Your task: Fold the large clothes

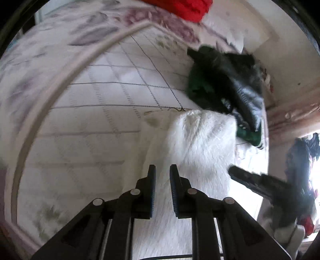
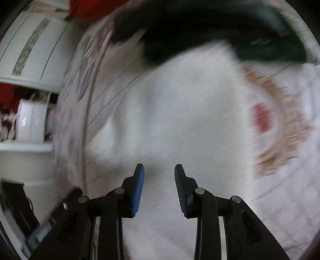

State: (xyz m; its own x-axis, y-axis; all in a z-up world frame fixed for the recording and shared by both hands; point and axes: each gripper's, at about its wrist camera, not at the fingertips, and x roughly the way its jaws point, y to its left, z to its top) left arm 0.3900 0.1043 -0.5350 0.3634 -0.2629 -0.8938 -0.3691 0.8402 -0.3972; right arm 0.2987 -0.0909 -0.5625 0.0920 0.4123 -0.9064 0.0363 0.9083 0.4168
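Observation:
A white fluffy garment [image 1: 198, 144] lies on a bed with a checked quilt [image 1: 100, 104]. My left gripper [image 1: 162, 170] hovers over the garment's near part, its jaws a narrow gap apart with nothing between them. The right gripper [image 1: 252, 180] shows at the right of the left wrist view, beside the white garment. In the right wrist view the white garment [image 2: 180, 112] fills the middle, blurred by motion. My right gripper [image 2: 159, 170] is open above it and empty.
A heap of dark green and black clothes [image 1: 224, 84] lies beyond the white garment, also at the top of the right wrist view [image 2: 200, 30]. A red cloth [image 1: 184, 8] lies at the far edge. A white shelf unit [image 2: 30, 80] stands left of the bed.

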